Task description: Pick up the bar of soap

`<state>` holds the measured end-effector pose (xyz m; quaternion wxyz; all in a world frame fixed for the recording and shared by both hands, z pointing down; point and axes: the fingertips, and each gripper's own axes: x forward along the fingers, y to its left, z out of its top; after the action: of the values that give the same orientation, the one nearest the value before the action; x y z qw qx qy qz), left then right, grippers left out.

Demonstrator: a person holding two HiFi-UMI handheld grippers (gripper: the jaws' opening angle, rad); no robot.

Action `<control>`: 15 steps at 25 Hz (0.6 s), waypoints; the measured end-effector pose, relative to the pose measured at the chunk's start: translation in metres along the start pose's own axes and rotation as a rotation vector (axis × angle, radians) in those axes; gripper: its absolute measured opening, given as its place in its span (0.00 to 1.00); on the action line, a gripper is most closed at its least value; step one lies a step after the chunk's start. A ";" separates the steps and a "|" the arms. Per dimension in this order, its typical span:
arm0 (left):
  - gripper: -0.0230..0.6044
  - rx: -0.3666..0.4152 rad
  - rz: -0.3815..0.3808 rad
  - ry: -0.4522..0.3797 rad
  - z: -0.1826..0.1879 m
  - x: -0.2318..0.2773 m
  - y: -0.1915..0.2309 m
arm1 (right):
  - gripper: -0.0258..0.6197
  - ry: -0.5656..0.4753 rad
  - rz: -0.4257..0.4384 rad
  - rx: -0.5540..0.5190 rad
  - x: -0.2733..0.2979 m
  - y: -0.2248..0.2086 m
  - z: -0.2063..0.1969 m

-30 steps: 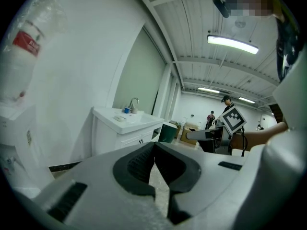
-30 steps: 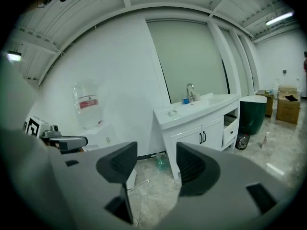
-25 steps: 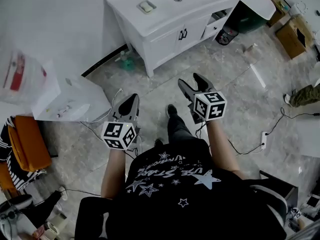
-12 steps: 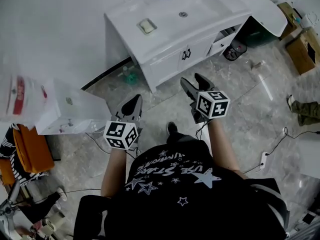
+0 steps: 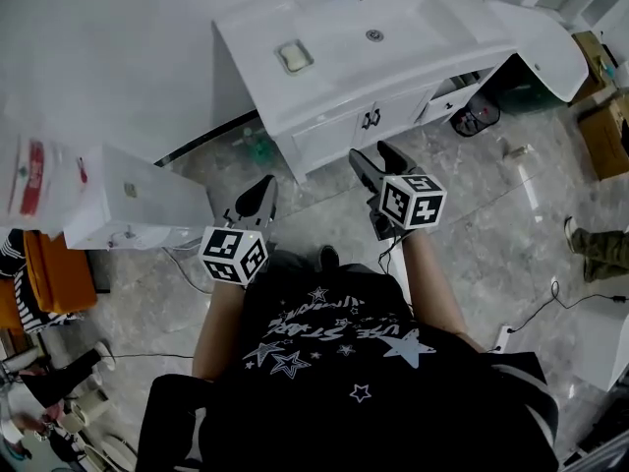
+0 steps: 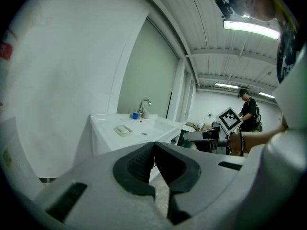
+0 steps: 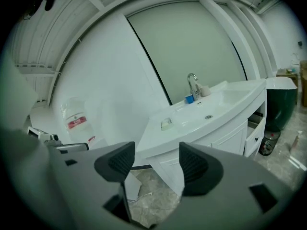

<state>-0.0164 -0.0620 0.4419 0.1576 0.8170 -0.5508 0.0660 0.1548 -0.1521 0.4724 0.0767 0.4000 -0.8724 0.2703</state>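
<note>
Soap (image 5: 294,56) lies on the vanity (image 5: 329,88) (left of the basin (image 5: 346,31)).

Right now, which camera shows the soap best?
The head view: it looks down on the soap, lying in plain sight on the counter beside the basin. The left gripper view shows the soap small and side-on; the right gripper view shows a smaller pale patch.

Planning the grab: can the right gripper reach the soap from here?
Probably not yet: the right gripper, jaws apart, hangs over the floor short of the vanity where the soap lies, though nothing blocks the way.
</note>
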 end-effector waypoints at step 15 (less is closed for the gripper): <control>0.05 -0.009 -0.018 0.032 0.015 0.079 0.043 | 0.49 0.051 -0.034 0.030 0.055 -0.034 0.015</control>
<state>-0.0264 -0.1506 0.4579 0.1708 0.8199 -0.5413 0.0751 0.1450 -0.2144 0.4930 0.0975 0.4091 -0.8590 0.2920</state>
